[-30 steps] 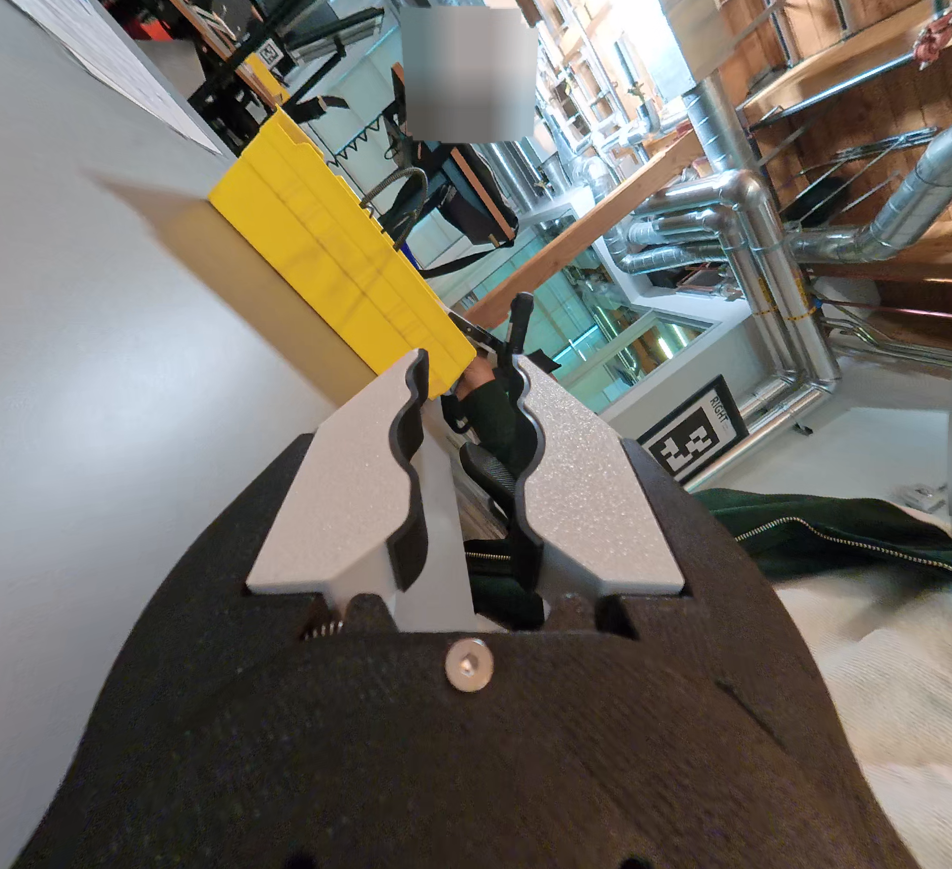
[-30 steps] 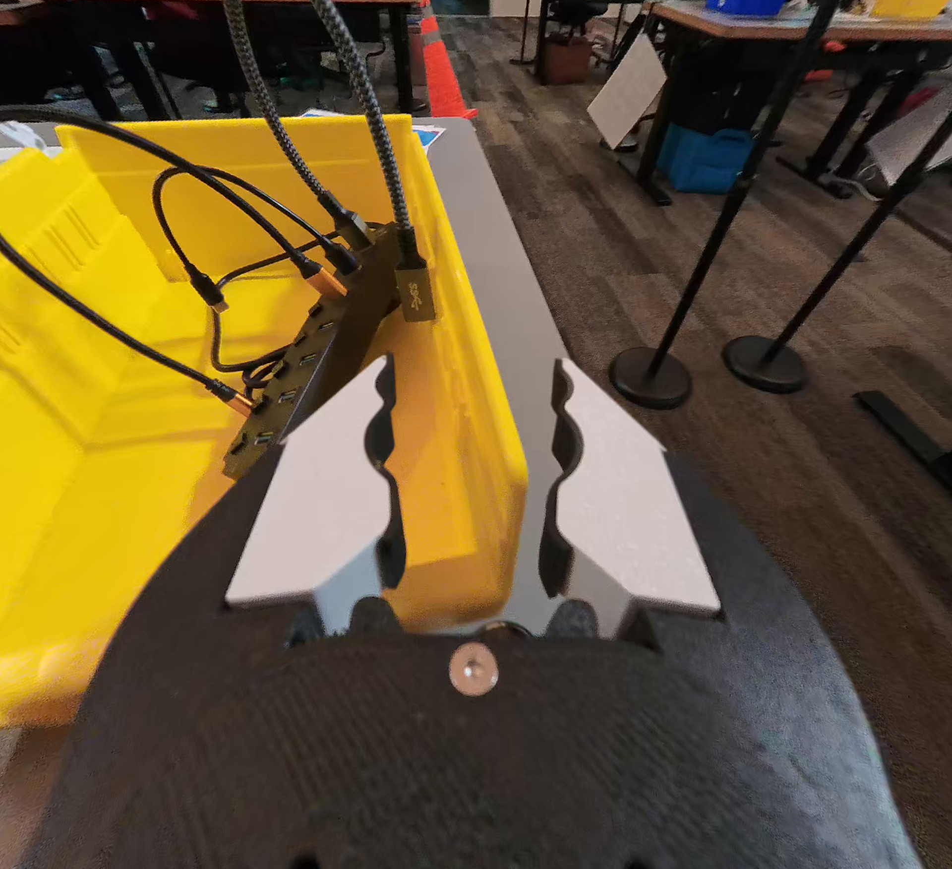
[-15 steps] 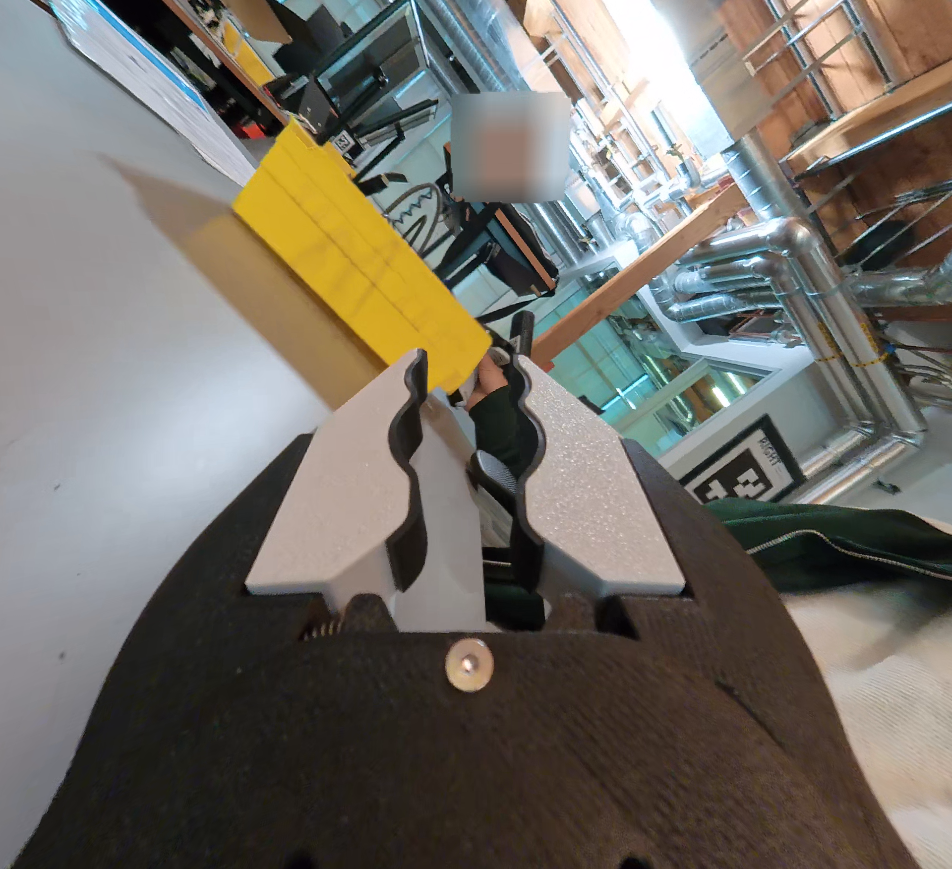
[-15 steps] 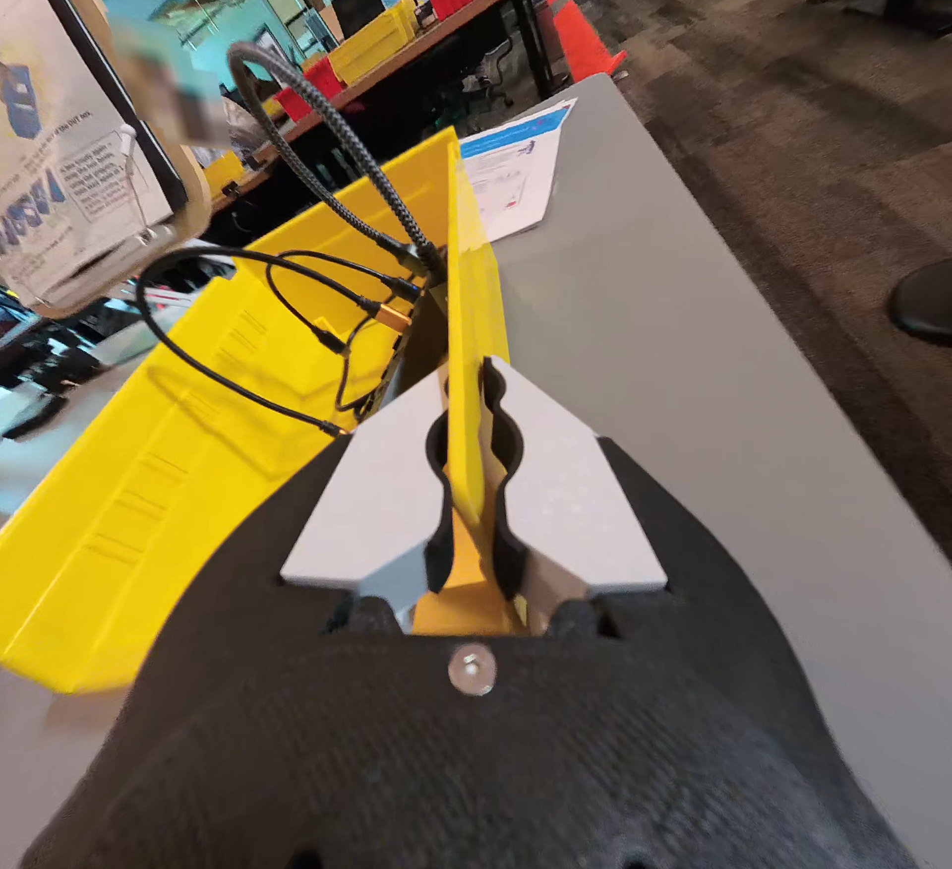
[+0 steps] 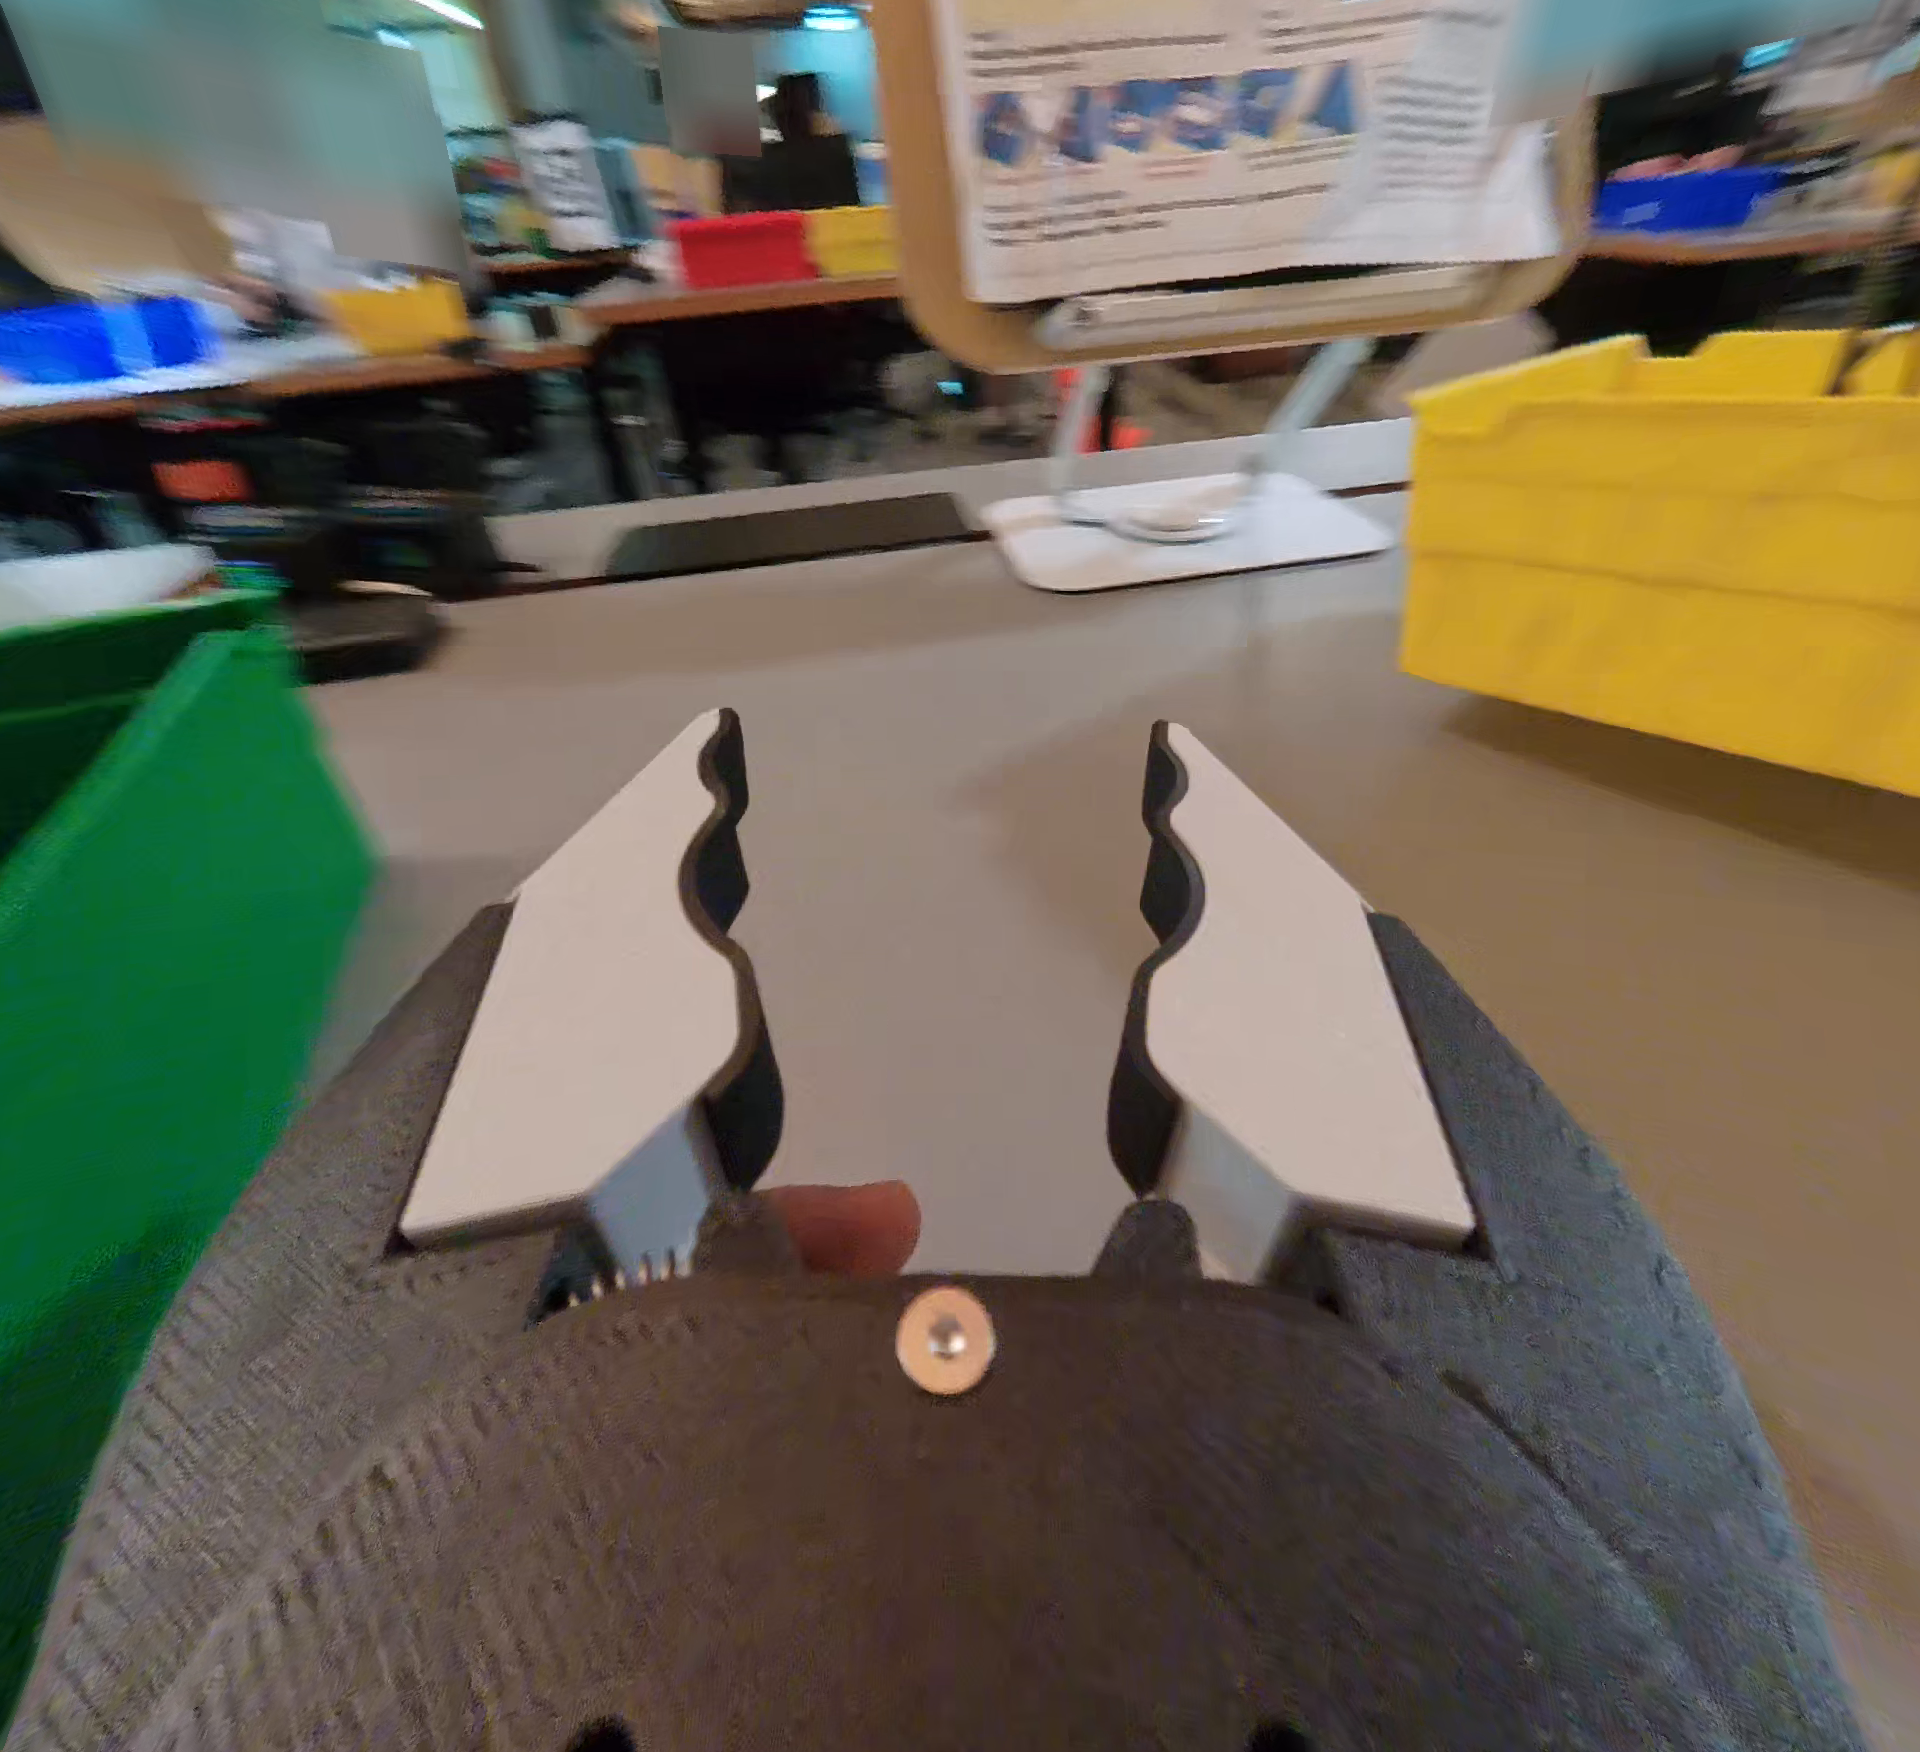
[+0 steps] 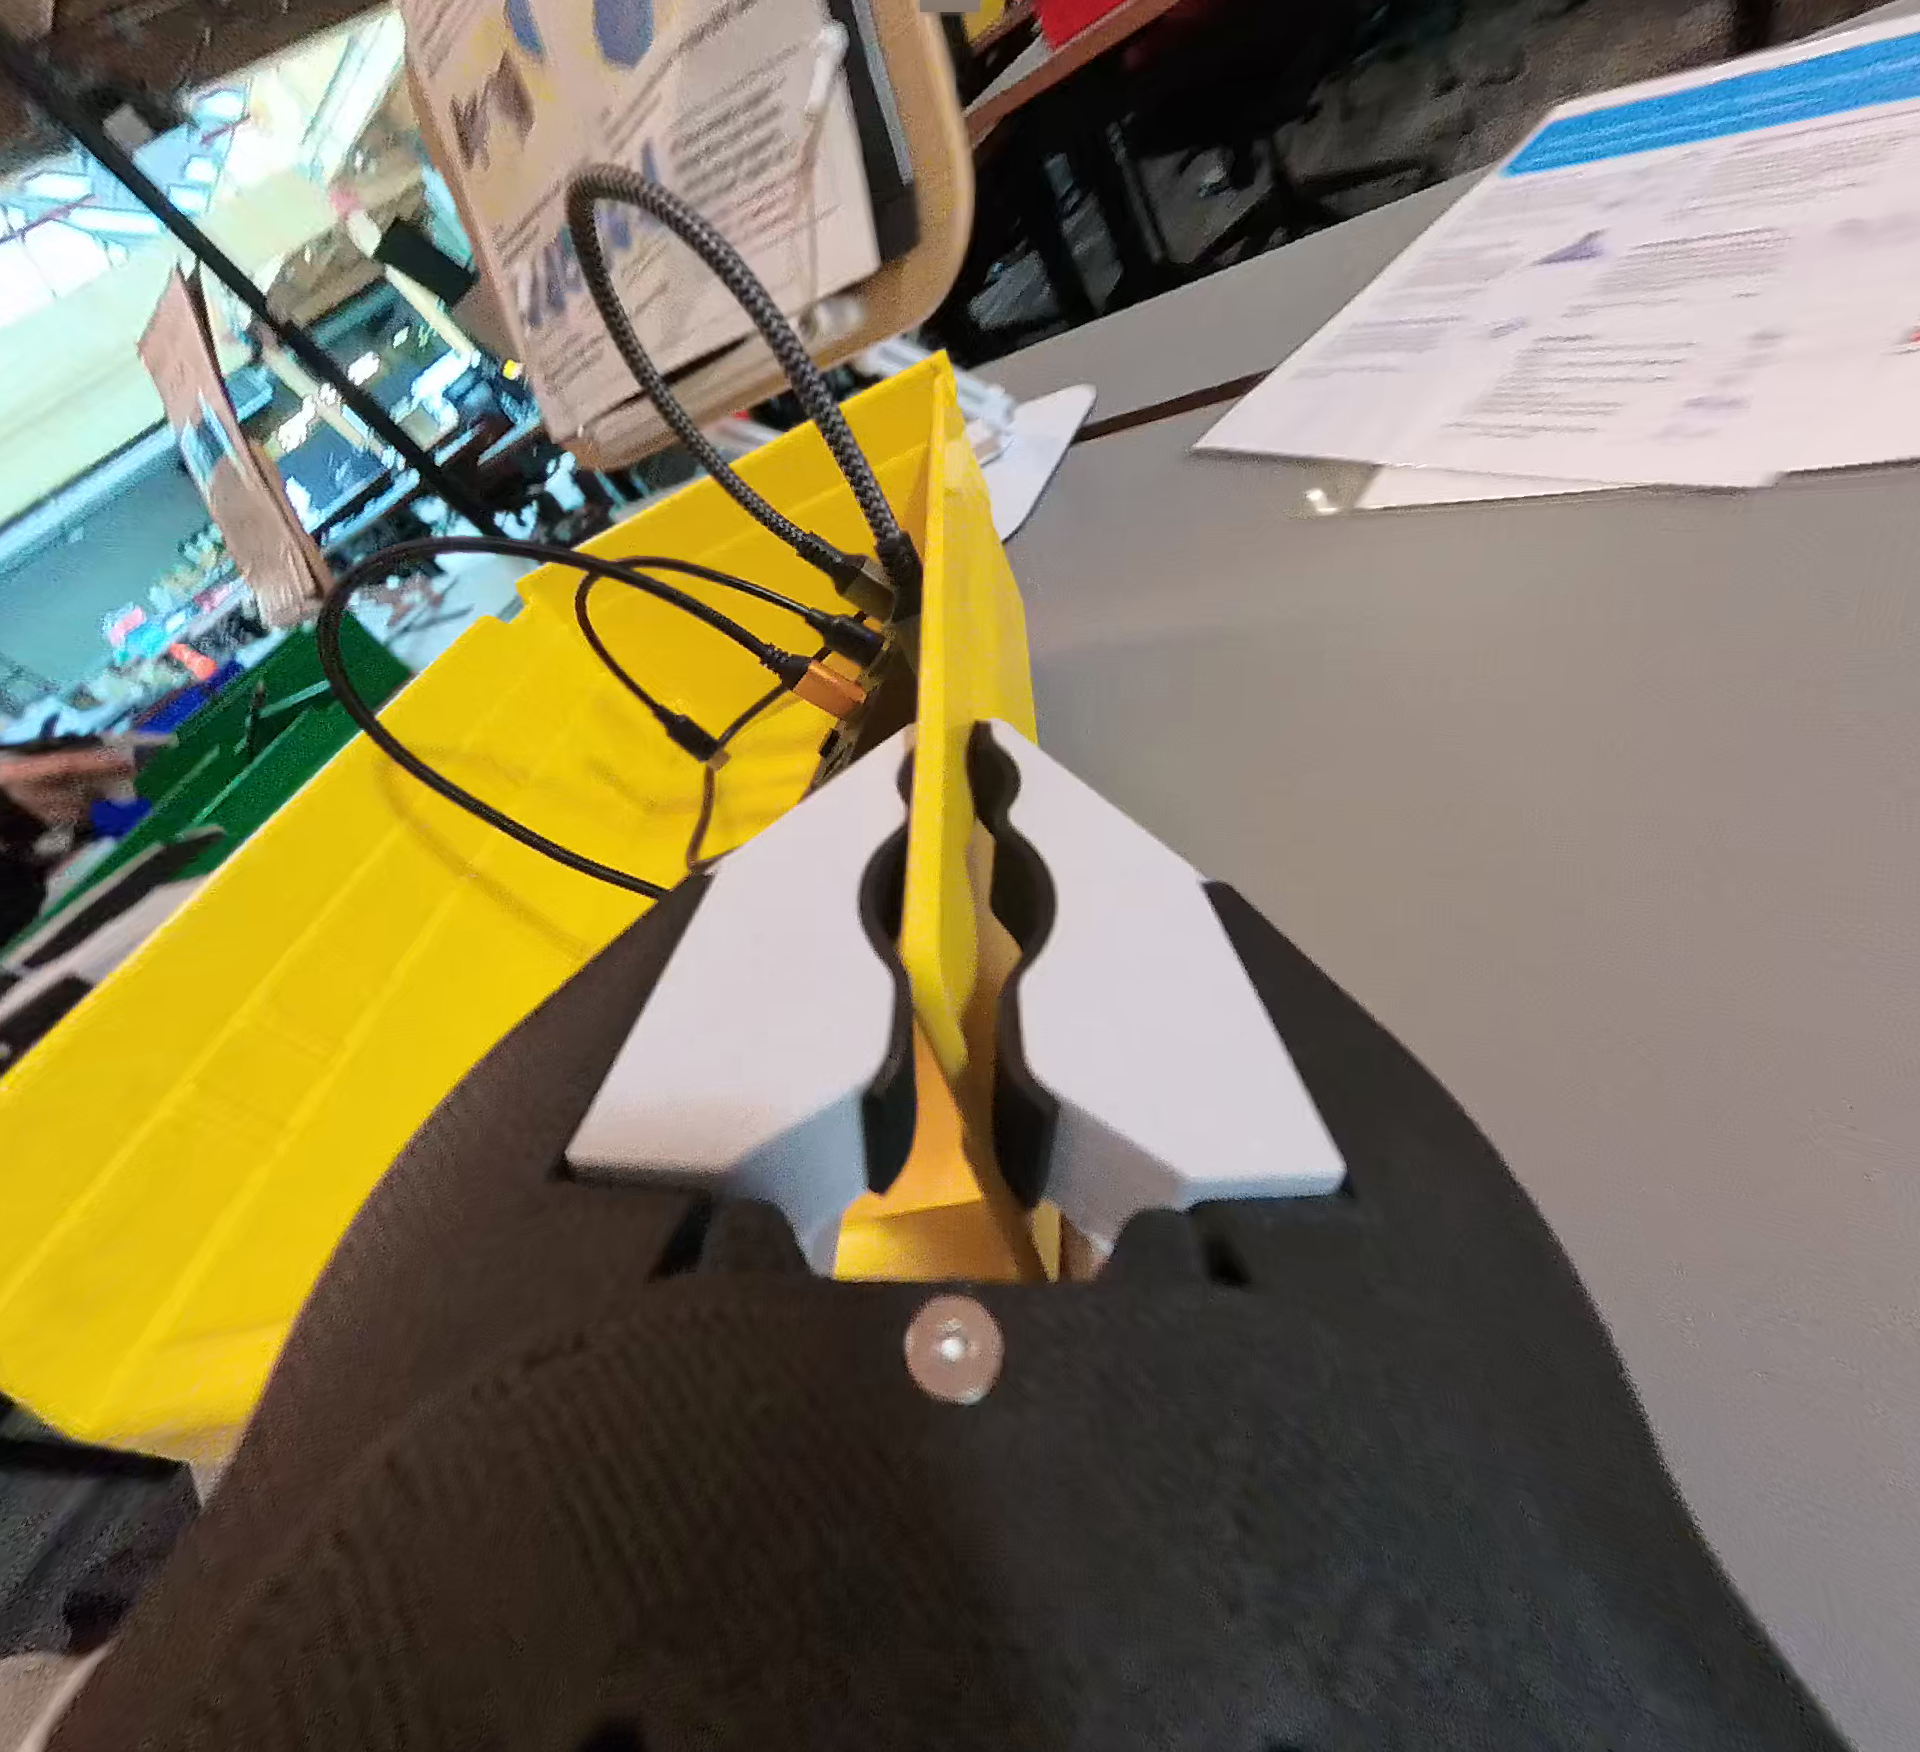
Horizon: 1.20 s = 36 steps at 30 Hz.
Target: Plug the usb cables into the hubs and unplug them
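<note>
Right gripper (image 6: 951, 881) now clamped on yellow bin (image 6: 312, 1027) wall; 1 s ago apart. Left gripper (image 5: 940, 829) swung level, fingers apart over table (image 5: 1039, 663). Likely repositioning bin before reaching cables (image 6: 727, 414).

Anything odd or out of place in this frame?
Yes: the right tongs are shut on the yellow bin wall, not a cable. The hub stands propped against that wall inside. Left tongs are open, empty.

the left tool (image 5: 940, 736) was swung level over the bench (image 5: 1039, 663) and its jaws were spread wide. the right tool (image 6: 945, 746) was closed on the yellow bin (image 6: 312, 975) wall, where it stayed clamped.
</note>
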### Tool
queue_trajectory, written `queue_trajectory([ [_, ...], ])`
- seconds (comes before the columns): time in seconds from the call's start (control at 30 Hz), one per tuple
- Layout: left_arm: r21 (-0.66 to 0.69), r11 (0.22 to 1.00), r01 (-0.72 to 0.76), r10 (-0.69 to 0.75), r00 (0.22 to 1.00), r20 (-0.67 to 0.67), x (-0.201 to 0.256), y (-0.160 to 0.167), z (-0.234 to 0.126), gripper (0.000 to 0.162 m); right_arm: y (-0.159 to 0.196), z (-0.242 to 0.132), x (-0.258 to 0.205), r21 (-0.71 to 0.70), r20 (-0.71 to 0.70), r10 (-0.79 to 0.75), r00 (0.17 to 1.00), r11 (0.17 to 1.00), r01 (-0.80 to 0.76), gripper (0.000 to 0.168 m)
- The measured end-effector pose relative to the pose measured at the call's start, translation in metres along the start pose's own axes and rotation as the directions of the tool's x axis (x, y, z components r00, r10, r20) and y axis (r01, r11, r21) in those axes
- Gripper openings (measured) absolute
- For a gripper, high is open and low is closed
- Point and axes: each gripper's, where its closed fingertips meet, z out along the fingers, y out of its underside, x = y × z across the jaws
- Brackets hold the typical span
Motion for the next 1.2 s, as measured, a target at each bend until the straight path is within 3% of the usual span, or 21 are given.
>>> queue_trajectory([
  [0.1, 0.028, 0.996, -0.085, 0.078, 0.977, 0.199, -0.046, -0.007, -0.021, 0.072, 0.014, 0.027, -0.022, -0.069, 0.05, -0.041, 0.998, 0.997, 0.044, 0.005],
  [0.23, 0.012, 0.983, -0.185, 0.169, 0.92, 0.354, -0.082, -0.009, -0.044, 0.072, 0.023, 0.053, -0.048, -0.102, 0.123, -0.067, 0.99, 0.992, 0.08, 0.005],
  [0.33, 0.033, 0.983, -0.182, 0.144, 0.864, 0.482, -0.115, -0.016, -0.069, 0.07, 0.028, 0.067, -0.06, -0.116, 0.169, -0.07, 0.983, 0.989, 0.09, 0.006],
  [0.37, 0.038, 0.984, -0.173, 0.13, 0.853, 0.506, -0.125, -0.017, -0.077, 0.061, 0.029, 0.071, -0.063, -0.119, 0.178, -0.077, 0.981, 0.988, 0.099, 0.006],
  [0.4, 0.053, 0.983, -0.176, 0.127, 0.858, 0.497, -0.129, -0.02, -0.083, 0.046, 0.03, 0.073, -0.065, -0.121, 0.185, -0.082, 0.979, 0.987, 0.106, 0.006],
  [0.43, 0.069, 0.982, -0.176, 0.119, 0.859, 0.498, -0.134, -0.023, -0.089, 0.043, 0.031, 0.076, -0.067, -0.123, 0.191, -0.084, 0.978, 0.986, 0.109, 0.006],
  [0.53, -0.058, 0.99, -0.131, 0.142, 0.843, 0.519, -0.158, 0.003, -0.092, 0.068, 0.032, 0.08, -0.07, -0.124, 0.203, -0.082, 0.976, 0.986, 0.109, 0.006],
  [0.6, -0.095, 0.992, -0.082, 0.121, 0.825, 0.553, -0.174, 0.015, -0.095, 0.071, 0.033, 0.081, -0.07, -0.123, 0.205, -0.082, 0.975, 0.986, 0.109, 0.006],
  [0.7, -0.101, 0.993, -0.059, 0.1, 0.878, 0.469, -0.169, 0.022, -0.086, 0.063, 0.033, 0.079, -0.071, -0.121, 0.203, -0.085, 0.976, 0.986, 0.111, 0.006],
  [0.83, -0.321, 0.947, -0.022, 0.136, 0.931, 0.339, -0.157, 0.065, -0.066, 0.037, 0.037, 0.076, -0.078, -0.108, 0.198, -0.05, 0.979, 0.992, 0.073, 0.007],
  [0.87, -0.315, 0.949, -0.02, 0.136, 0.926, 0.352, -0.16, 0.064, -0.065, 0.016, 0.039, 0.076, -0.084, -0.094, 0.211, -0.019, 0.977, 0.995, 0.039, 0.01],
  [0.9, -0.316, 0.949, -0.011, 0.121, 0.935, 0.332, -0.158, 0.064, -0.063, 0.004, 0.042, 0.075, -0.091, -0.08, 0.223, 0.011, 0.975, 0.997, 0.007, 0.013],
  [1.0, -0.306, 0.951, 0.044, 0.057, 0.948, 0.314, -0.16, 0.061, -0.059, 0.002, 0.057, 0.077, -0.11, -0.053, 0.216, 0.024, 0.976, 0.999, -0.013, 0.016],
  [1.07, -0.318, 0.948, 0.004, 0.097, 0.949, 0.301, -0.167, 0.054, -0.06, 0.003, 0.065, 0.081, -0.121, -0.043, 0.184, -0.03, 0.982, 0.998, 0.038, 0.012],
  [1.13, -0.296, 0.955, -0.029, 0.125, 0.942, 0.311, -0.176, 0.038, -0.062, 0.005, 0.073, 0.087, -0.134, -0.042, 0.185, -0.061, 0.981, 0.997, 0.07, 0.009],
  [1.2, -0.257, 0.966, 0.03, 0.058, 0.943, 0.327, -0.185, 0.02, -0.066, 0.003, 0.083, 0.095, -0.149, -0.05, 0.217, -0.039, 0.975, 0.997, 0.051, 0.008],
])
